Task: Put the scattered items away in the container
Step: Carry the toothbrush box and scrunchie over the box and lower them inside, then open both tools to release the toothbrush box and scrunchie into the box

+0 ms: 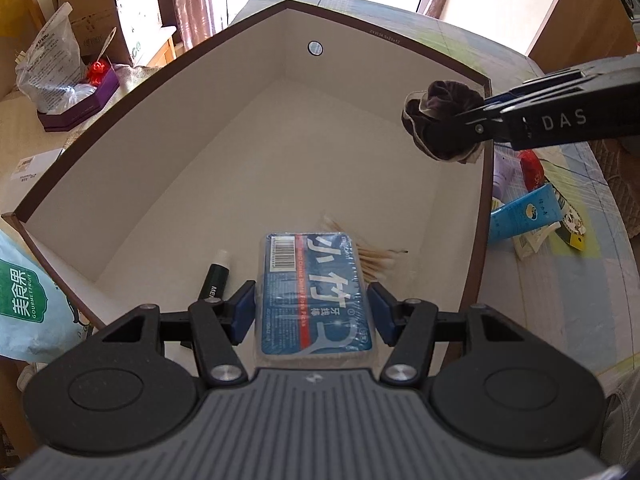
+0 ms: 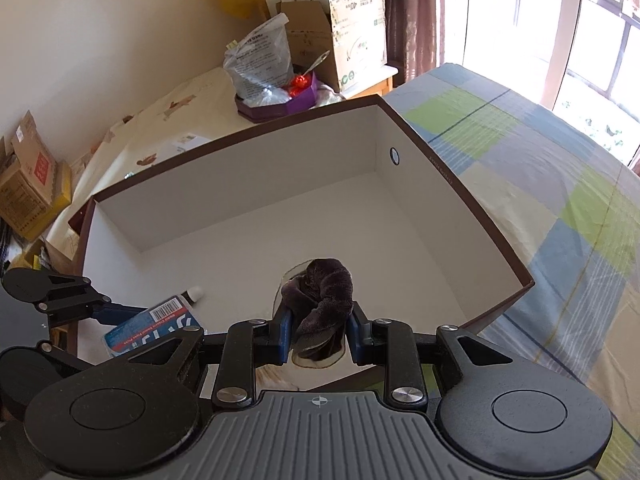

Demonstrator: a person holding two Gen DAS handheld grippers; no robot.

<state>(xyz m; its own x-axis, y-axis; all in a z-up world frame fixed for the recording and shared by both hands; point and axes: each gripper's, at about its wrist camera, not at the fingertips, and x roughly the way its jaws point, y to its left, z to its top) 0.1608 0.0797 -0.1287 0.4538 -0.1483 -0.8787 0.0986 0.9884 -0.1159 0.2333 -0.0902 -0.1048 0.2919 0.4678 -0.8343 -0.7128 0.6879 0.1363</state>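
Left gripper (image 1: 311,307): jaws released around our rigid, slippery blue floss-pick box (image 1: 314,300), six o'clock in the brown-rimmed white cardboard container (image 1: 486,208).
Right gripper (image 2: 319,330): jaws clenched on our soft, light brown velvet scrunchie (image 2: 320,304); we pinch mid-bundle.

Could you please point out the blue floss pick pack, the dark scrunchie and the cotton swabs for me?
blue floss pick pack (image 1: 316,300), left wrist view, middle of its printed label.
dark scrunchie (image 2: 326,300), right wrist view, its bunched velvet centre.
cotton swabs (image 1: 378,260), left wrist view, the bundled sticks.
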